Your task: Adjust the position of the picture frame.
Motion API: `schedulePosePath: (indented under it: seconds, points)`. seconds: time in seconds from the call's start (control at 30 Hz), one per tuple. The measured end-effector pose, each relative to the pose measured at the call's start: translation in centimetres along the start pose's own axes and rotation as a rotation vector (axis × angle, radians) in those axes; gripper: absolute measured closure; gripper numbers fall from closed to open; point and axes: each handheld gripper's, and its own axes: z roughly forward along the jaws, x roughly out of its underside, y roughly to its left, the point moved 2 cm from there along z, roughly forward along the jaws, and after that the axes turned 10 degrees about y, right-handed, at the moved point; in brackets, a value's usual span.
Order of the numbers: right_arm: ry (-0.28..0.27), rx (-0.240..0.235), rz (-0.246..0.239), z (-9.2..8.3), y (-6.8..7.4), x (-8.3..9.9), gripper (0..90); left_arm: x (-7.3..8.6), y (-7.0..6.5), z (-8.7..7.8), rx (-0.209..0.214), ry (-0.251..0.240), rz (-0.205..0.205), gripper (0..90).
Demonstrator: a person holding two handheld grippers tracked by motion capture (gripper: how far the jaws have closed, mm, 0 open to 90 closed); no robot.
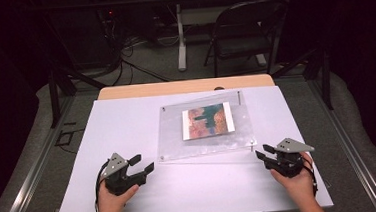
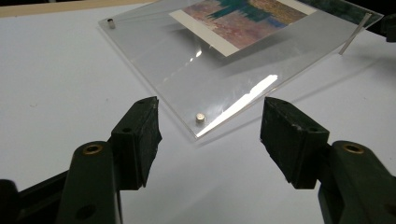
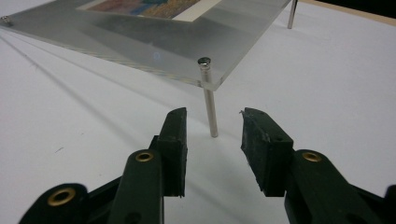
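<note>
1. A clear frame (image 1: 205, 127) is lying on the white bench (image 1: 128, 135), toward the far middle, with a colourful print (image 1: 208, 120) sandwiched inside it.
2. The frame is sitting tilted: its left edge is resting low on the bench, while its right side is standing up on thin metal pins.
3. The left hand (image 1: 113, 197) is holding the left gripper (image 1: 142, 164) on the bench near the frame's near-left corner, apart from it.
4. In the left gripper view the jaws are spreading wide, nothing between the pads, and they are pointing at that corner, where a small stud (image 2: 200, 117) is glinting.
5. A second stud (image 2: 111, 23) is showing at the frame's far corner in that same view, and a slanting pin (image 2: 355, 33) is propping the far side.
6. The right hand (image 1: 297, 179) is holding the right gripper (image 1: 262, 152) just beside the frame's near-right corner.
7. In the right gripper view its jaws are parted, empty, and lining up on either side of the near pin (image 3: 208, 100); the pin is standing just beyond the fingertips (image 3: 175, 126), not touching them.
8. That pin is running up through the frame's corner, its cap sitting on top.
9. Another pin (image 3: 293, 13) is holding up the far-right corner.
10. Past the bench a folding chair (image 1: 246, 32) is standing on the floor.
</note>
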Motion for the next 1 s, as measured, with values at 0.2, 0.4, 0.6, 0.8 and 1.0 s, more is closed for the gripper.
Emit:
schedulePosePath:
  seconds: [0.2, 0.4, 0.6, 0.8, 1.0]
  points:
    - [0.024, -0.025, -0.004, 1.1, 0.0, -0.2, 64.3, -0.1, 0.0, 0.2, 0.006, 0.012, -0.021, 40.6]
    - [0.036, -0.028, -0.002, 1.8, -0.2, -0.5, 66.4, -0.5, -0.6, 0.9, 0.044, 0.033, -0.023, 47.4]
    - [0.057, -0.035, -0.021, 2.6, -0.6, -0.8, 69.3, -1.8, -1.5, 1.7, 0.061, 0.055, 0.009, 52.9]
    - [0.055, -0.059, -0.021, 2.9, -0.7, -0.9, 73.3, -3.1, -2.2, 3.1, 0.105, 0.076, -0.006, 60.8]
    - [0.069, -0.071, -0.03, 3.8, -0.9, -1.1, 75.4, -4.3, -3.2, 4.4, 0.124, 0.069, 0.002, 69.9]
